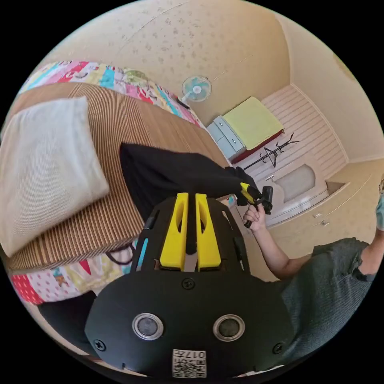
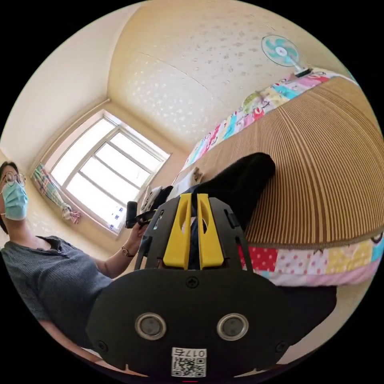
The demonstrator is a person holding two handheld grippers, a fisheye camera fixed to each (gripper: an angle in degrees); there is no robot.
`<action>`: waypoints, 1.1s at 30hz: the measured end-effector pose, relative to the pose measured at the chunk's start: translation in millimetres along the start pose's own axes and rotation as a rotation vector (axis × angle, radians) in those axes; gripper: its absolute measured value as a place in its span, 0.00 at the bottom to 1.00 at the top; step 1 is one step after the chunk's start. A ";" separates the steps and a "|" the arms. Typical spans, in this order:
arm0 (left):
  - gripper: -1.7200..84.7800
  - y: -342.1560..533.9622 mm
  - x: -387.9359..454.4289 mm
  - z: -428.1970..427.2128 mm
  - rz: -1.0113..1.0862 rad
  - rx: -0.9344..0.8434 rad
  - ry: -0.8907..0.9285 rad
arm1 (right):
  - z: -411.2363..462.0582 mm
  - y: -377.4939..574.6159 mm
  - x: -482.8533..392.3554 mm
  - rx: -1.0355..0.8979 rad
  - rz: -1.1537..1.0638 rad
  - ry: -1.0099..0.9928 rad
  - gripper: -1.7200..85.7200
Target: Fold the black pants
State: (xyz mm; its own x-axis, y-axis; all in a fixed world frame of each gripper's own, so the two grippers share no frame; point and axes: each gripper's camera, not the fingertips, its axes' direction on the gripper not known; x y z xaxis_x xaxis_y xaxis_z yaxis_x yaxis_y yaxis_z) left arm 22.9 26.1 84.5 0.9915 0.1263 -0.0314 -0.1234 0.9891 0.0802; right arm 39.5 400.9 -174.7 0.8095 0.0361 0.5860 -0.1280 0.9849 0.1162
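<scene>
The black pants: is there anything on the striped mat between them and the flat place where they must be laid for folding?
Nothing visible blocks them. Both tools already clamp the black pants, which hang over the striped mat. The folded beige cloth lies to one side, apart.

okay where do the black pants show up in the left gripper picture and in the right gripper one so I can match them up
Left gripper view: the black pants hang mid-picture, stretched from the left gripper to the right gripper, in front of the striped mat.
Right gripper view: the pants sit just above centre, running up from the right gripper over the mat's edge.
Shared landmark: the teal fan on the wall.
</scene>
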 end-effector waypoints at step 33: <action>0.11 -75.3 -94.1 37.4 -0.392 -0.260 0.600 | -31.7 7.0 37.9 -0.225 0.438 -0.234 0.31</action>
State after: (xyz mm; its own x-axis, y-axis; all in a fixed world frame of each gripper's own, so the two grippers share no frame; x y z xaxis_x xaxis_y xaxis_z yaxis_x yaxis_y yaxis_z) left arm -59.6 -63.1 118.7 0.7813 -0.2917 -0.5517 0.1535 0.9467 -0.2832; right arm 87.5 414.5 -177.1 0.5556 0.4382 0.7066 -0.2781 0.8989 -0.3387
